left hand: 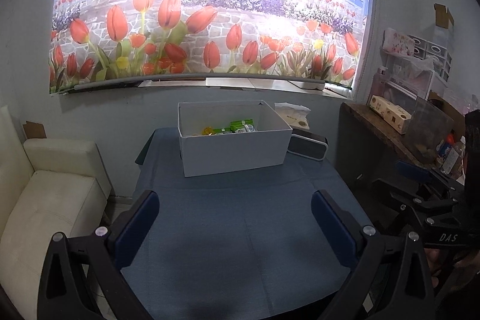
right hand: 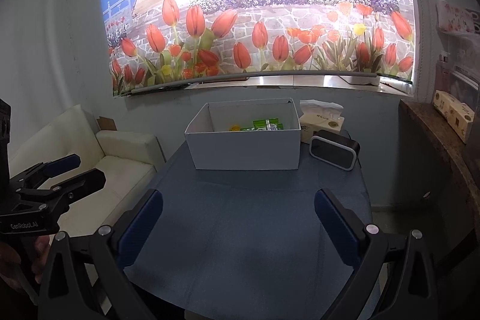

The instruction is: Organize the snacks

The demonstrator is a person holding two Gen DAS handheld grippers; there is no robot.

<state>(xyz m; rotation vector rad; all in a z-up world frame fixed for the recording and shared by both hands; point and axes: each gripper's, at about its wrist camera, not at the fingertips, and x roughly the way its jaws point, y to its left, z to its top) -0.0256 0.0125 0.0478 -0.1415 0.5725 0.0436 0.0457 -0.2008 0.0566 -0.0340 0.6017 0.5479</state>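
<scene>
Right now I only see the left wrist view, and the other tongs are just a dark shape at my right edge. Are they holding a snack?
Observer: No. In the right wrist view the right tongs stand wide open, with only the blue tablecloth between them.
Operator: What is the pale thing half hidden behind the white box?
Observer: A tissue box. From this side most of its front shows, with a tissue poking out on top.
Operator: Can you see my tongs?
Observer: Yes. The left tongs show from the side against the white sofa, open and empty.
</scene>
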